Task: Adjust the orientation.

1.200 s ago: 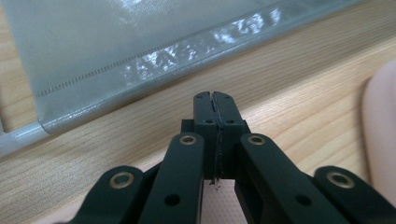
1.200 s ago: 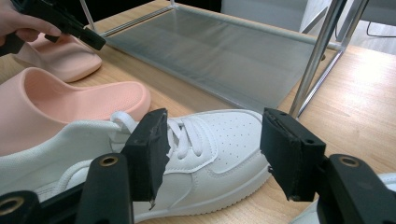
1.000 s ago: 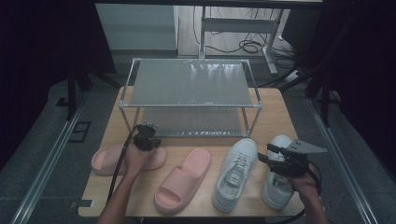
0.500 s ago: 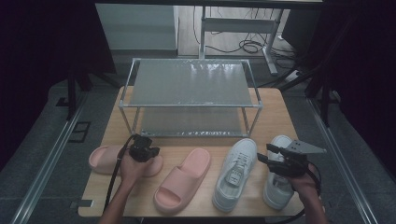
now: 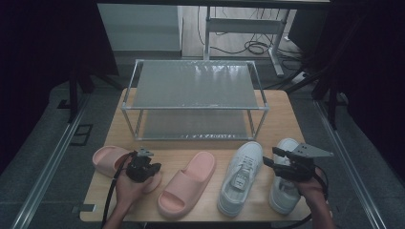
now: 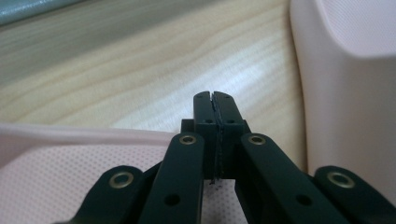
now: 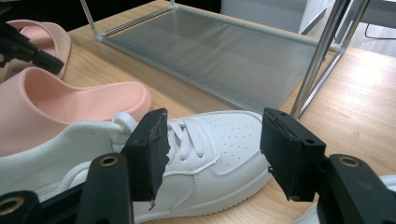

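Hovering with closed jaws over the pink slipper (image 5: 109, 160) at the counter's (image 5: 286, 119) left edge, the left tool (image 5: 142, 167) holds nothing and may push it off, while the right tool (image 5: 276, 161) waits open above the white sneaker (image 5: 241, 176).

Two pink slippers (image 5: 186, 183); two white sneakers (image 5: 241, 176); pale wood-grain table (image 5: 286, 119); black fingers (image 7: 149, 149).

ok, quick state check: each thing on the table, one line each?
Left tongs: shut, nothing between them, over the left slipper.
Right tongs: open, nothing between them.
Left slipper: flat on table.
Right slipper: flat on table.
White sneakers: upright, laced, side by side.
Rack: both shelves bare.
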A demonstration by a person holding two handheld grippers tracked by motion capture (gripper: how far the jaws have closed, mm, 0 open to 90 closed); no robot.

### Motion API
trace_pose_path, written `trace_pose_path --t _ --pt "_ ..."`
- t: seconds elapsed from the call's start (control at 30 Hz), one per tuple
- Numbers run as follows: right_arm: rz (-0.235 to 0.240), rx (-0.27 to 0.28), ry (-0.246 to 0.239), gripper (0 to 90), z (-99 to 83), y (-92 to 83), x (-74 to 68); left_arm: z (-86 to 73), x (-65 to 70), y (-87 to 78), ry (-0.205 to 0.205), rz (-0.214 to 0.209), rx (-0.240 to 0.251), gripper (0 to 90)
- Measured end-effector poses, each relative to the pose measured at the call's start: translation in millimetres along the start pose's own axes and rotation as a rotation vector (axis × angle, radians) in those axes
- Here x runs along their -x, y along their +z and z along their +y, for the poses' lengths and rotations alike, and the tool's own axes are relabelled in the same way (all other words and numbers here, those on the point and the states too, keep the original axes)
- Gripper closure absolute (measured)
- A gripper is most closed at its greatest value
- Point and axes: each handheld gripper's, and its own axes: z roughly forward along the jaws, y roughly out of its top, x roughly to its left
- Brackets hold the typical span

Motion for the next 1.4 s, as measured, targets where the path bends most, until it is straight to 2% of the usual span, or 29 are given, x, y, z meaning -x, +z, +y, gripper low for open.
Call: trace_pose_path --t 0.43,0.83,1.13,1.2,1.3,1.33,1.37,1.4 --pt "-0.001 0.0 -0.002 42.4 0.0 -0.4 -0.4 -24.8 5.4 -16.3 -0.003 -0.019 0.02 90.0" --pt "-0.001 0.0 -0.003 42.4 0.1 -1.0 -0.6 -53.9 6.0 -37.5 -0.025 -0.027 0.037 90.0" --pt "-0.002 -0.001 -0.003 42.4 0.0 -0.6 -0.7 -61.9 4.6 -45.4 -0.036 -0.029 0.042 89.6" --pt "-0.001 -0.001 -0.002 42.4 0.0 -0.8 -0.8 -60.0 2.1 -52.9 -0.04 -0.021 0.061 89.4" --pt "-0.005 0.002 0.001 42.4 -0.2 -1.3 0.2 -52.7 -10.4 -74.2 -0.059 0.004 0.117 89.4" --pt "-0.005 0.002 0.001 42.4 -0.2 -1.3 0.2 -52.7 -10.4 -74.2 -0.059 0.004 0.117 89.4" --pt "-0.005 0.002 0.001 42.4 -0.3 -1.5 0.4 -48.2 -23.4 -87.9 -0.079 0.028 0.151 89.4" --pt "-0.005 0.002 0.0 42.4 -0.2 -1.5 0.4 -46.5 -29.7 -93.3 -0.089 0.042 0.164 89.4"
